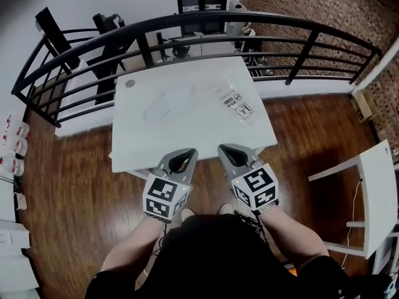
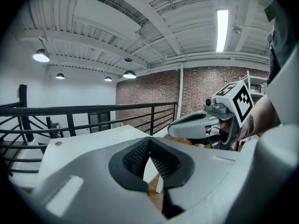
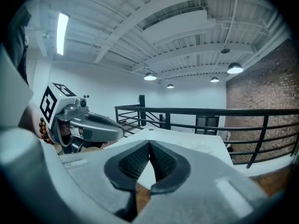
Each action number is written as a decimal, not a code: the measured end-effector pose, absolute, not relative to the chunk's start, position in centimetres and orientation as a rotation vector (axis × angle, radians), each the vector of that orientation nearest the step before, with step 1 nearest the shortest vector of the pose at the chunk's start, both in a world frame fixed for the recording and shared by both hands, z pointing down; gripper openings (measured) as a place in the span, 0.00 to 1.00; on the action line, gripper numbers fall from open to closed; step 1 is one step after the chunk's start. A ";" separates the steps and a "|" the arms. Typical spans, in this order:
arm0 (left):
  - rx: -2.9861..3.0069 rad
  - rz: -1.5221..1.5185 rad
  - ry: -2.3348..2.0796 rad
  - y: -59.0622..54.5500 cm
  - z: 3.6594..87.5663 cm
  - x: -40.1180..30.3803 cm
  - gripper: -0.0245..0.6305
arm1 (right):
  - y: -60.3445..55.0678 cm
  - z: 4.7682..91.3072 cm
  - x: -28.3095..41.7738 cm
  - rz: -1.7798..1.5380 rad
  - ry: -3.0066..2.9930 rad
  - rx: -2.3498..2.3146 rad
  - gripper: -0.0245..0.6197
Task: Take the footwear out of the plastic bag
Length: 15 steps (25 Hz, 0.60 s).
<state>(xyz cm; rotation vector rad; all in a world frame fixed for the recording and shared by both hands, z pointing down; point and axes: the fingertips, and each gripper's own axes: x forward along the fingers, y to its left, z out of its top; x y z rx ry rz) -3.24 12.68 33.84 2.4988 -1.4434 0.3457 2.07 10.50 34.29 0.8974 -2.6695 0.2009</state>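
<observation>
Footwear (image 1: pixel 167 103) in clear plastic bag (image 1: pixel 240 106) lies mid-table (image 1: pixel 134 143), ahead of both grippers, long axis slanting near-left to far-right. Left gripper (image 1: pixel 186 152) looks nearer; right gripper (image 1: pixel 225 149) is just beside it. Both are closed and empty.

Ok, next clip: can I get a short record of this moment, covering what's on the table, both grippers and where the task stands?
surface: white table, with a black railing behind it
plastic bag: clear, with printed labels, lying flat on the table's far right part
footwear: pale oval outline left of the labels; cannot tell whether it is inside the bag
left gripper: jaws together, nothing between them, at the table's near edge
right gripper: jaws together, empty, beside the left
task status: not yet begun; neither gripper touches the bag
</observation>
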 end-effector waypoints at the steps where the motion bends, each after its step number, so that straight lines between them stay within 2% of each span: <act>1: 2.498 0.348 -1.449 12.6 33.8 -3.1 0.06 | 10.5 34.3 2.2 0.202 -2.674 0.892 0.03; 15: 2.484 0.361 -1.464 12.1 34.2 -2.4 0.06 | 10.6 34.3 2.1 0.204 -2.690 0.863 0.02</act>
